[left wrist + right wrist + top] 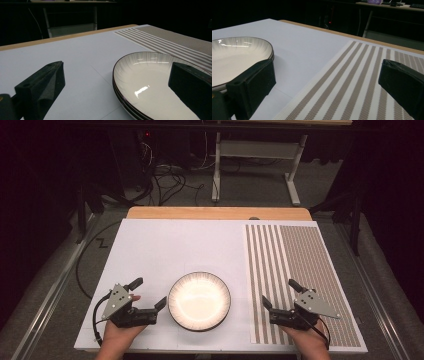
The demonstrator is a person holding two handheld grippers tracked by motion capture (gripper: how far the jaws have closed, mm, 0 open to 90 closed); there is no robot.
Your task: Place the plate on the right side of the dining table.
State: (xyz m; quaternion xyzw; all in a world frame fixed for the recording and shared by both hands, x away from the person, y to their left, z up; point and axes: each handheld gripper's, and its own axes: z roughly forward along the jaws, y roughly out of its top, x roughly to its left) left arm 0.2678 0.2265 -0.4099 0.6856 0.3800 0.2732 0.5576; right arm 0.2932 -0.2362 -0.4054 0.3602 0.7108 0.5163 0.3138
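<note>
A stack of white plates with dark rims (pixel 199 300) sits on the white table sheet near the front middle. In the left gripper view the plates (pixel 150 82) lie just ahead, with the right jaw over the near rim. My left gripper (pixel 150 292) rests to the left of the plates, open with nothing between its jaws (pixel 115 85). Over the striped placemat (pixel 300 265), to the right of the plates, my right gripper (pixel 279 292) is also open and holds nothing (pixel 325 87). The plates (pixel 234 57) show beside its left jaw.
The brown-and-white striped placemat (pixel 352 82) covers the right side of the table. The white sheet (pixel 170 245) is bare behind the plates. A wooden table edge (pixel 215 213) runs along the back. Beyond it are a table frame (pixel 255 165) and cables on the floor.
</note>
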